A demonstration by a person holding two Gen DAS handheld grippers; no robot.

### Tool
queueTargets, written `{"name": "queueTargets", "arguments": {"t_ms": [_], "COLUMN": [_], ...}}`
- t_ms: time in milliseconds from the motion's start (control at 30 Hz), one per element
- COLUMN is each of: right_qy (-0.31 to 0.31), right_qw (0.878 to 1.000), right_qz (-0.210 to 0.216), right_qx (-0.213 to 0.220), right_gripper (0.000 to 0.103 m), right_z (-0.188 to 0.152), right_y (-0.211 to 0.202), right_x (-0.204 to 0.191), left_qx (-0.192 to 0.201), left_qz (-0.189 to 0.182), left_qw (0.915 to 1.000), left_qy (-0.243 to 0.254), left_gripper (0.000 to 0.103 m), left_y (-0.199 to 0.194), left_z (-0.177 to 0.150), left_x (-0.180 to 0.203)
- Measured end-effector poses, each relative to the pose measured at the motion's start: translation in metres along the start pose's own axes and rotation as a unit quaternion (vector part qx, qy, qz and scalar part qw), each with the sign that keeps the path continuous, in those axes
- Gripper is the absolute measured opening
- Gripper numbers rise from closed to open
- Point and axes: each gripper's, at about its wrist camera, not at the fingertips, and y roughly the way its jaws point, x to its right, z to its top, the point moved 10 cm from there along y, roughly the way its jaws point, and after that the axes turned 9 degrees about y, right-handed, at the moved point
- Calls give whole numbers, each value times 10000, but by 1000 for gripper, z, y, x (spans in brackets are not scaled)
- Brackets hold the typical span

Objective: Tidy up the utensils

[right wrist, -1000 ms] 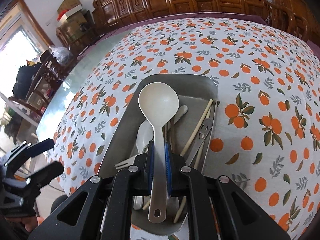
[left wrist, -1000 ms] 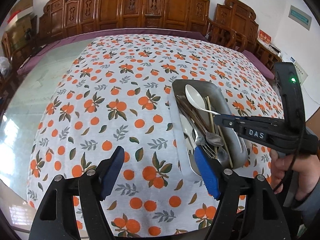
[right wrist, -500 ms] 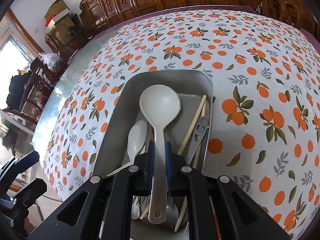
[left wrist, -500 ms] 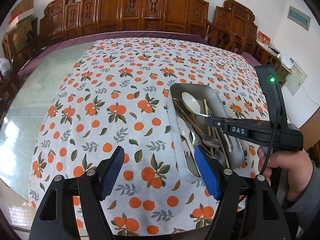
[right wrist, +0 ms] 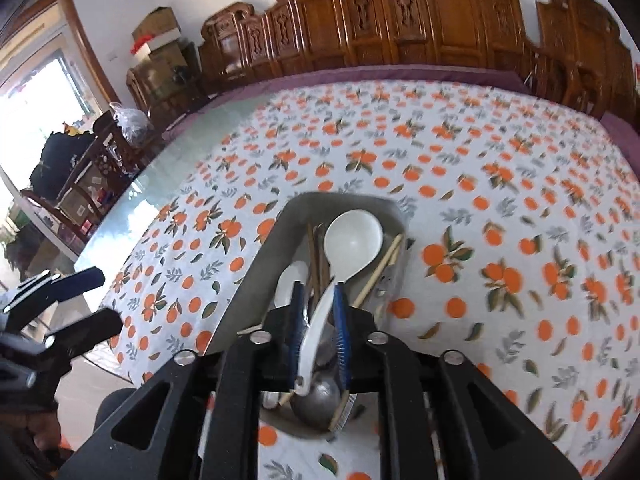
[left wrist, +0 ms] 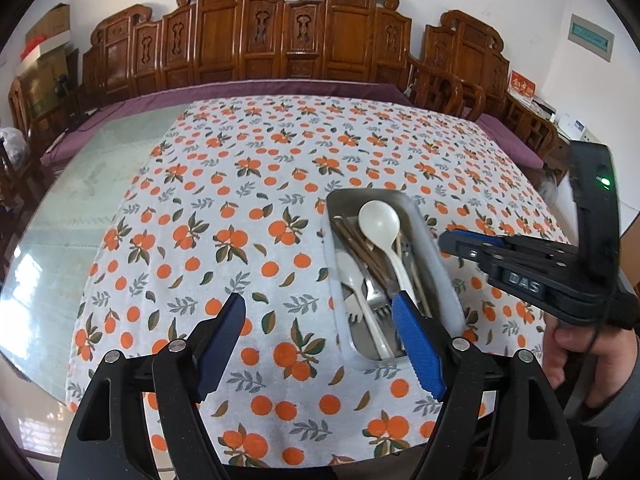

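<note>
The right wrist view is motion-blurred across the tablecloth (right wrist: 520, 208). The near end of the metal tray (right wrist: 256, 272) is hidden behind the right gripper (right wrist: 318, 304). In the left wrist view, a blue pad (left wrist: 416, 344) covers the white spoon (left wrist: 380, 228) handle's end. Utensils beneath the spoon overlap indistinguishably.

Raised letters reading "DAS" stand on the black body of the right hand-held gripper (left wrist: 460, 240), seen from the left wrist view. A red wall card (left wrist: 522, 89) and a green plaque (left wrist: 592, 39) beyond it are too small to read.
</note>
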Motion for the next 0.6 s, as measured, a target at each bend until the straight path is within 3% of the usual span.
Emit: {"name": "queueTargets", "arguments": {"t_ms": [100, 200, 333, 400, 600], "right_qy": [6, 29, 53, 91, 204], "right_qw": [9998, 9992, 9977, 9968, 9931], "right_qz": [-8, -25, -148, -284, -554], "right_qx": [187, 395, 652, 742, 1010], "right_gripper": [26, 32, 56, 63, 94], "right_z": [1, 3, 0, -3, -15], "right_y": [-24, -50, -83, -98, -142], "right_x": [7, 15, 28, 37, 58], "left_qx": [137, 247, 361, 363, 524], "left_qz": [-20, -28, -23, -29, -53], "left_qw": [9999, 9996, 9991, 9991, 9981], "left_qy": [61, 136, 201, 229, 313], "left_gripper": [82, 84, 86, 95, 95], "left_y": [-10, -20, -32, -37, -57], "left_z": [5, 10, 14, 13, 9], "left_x": [10, 22, 39, 47, 73]}}
